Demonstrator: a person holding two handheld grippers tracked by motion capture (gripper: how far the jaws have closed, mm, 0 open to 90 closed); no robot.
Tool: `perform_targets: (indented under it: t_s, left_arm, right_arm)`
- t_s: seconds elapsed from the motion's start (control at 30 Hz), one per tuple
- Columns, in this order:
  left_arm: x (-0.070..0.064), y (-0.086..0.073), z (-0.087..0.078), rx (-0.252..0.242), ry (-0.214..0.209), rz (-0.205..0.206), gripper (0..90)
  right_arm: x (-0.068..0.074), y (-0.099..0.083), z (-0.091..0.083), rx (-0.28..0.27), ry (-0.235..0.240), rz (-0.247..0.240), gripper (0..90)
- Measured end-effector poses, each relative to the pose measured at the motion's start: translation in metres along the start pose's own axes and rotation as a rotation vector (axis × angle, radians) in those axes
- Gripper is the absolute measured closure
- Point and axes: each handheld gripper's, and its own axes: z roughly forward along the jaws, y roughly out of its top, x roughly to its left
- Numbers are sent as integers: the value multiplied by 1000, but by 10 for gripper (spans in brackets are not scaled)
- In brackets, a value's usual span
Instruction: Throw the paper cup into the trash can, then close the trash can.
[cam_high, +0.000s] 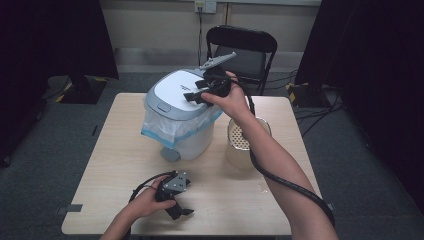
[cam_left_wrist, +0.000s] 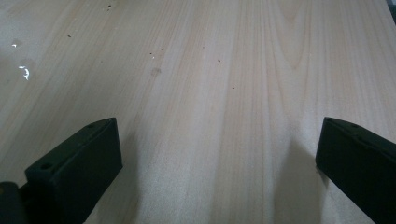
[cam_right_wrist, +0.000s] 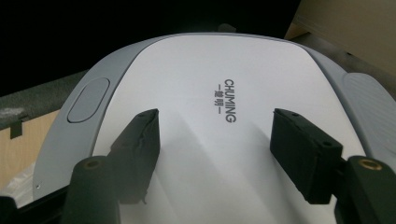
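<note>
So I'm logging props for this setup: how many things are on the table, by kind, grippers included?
Lidded bins: 1, the white bin with a plastic liner.
Clear containers: 1, the container beside it.
Grippers: 2, the left gripper low over the table and the right gripper over the bin lid.
Total: 4

a pale wooden table (cam_high: 120, 165) is taken as the landmark. a translucent container with a perforated insert (cam_high: 240, 142) is stood on its right half, close to the right edge. a black folding chair (cam_high: 243, 50) is set just behind its far edge. a wall socket (cam_high: 205, 6) is seen on the wall beyond the chair. grey carpet (cam_high: 45, 145) is laid around the table.
</note>
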Motion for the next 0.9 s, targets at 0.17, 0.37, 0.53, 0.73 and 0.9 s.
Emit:
perform_targets:
  t_s: [0.17,0.37,0.53,0.73,0.9]
  left_arm:
    - [0,0,0,1,1,1,0]
    - [0,0,0,0,-10,-7,0]
    - [0,0,1,-1,-10,-9,0]
    - [0,0,0,-1,-11,-8,0]
    - [0,0,1,-2,-10,-8,0]
  right_arm:
    - [-7,-4,-9,-10,-9,60,263]
    - [-6,-5,-19,-11,-22,64,184]
    - [-2,-8,-23,5,-23,52,156]
    - [0,-14,-28,17,-12,44,146]
    - [1,-16,-34,6,-11,44,143]
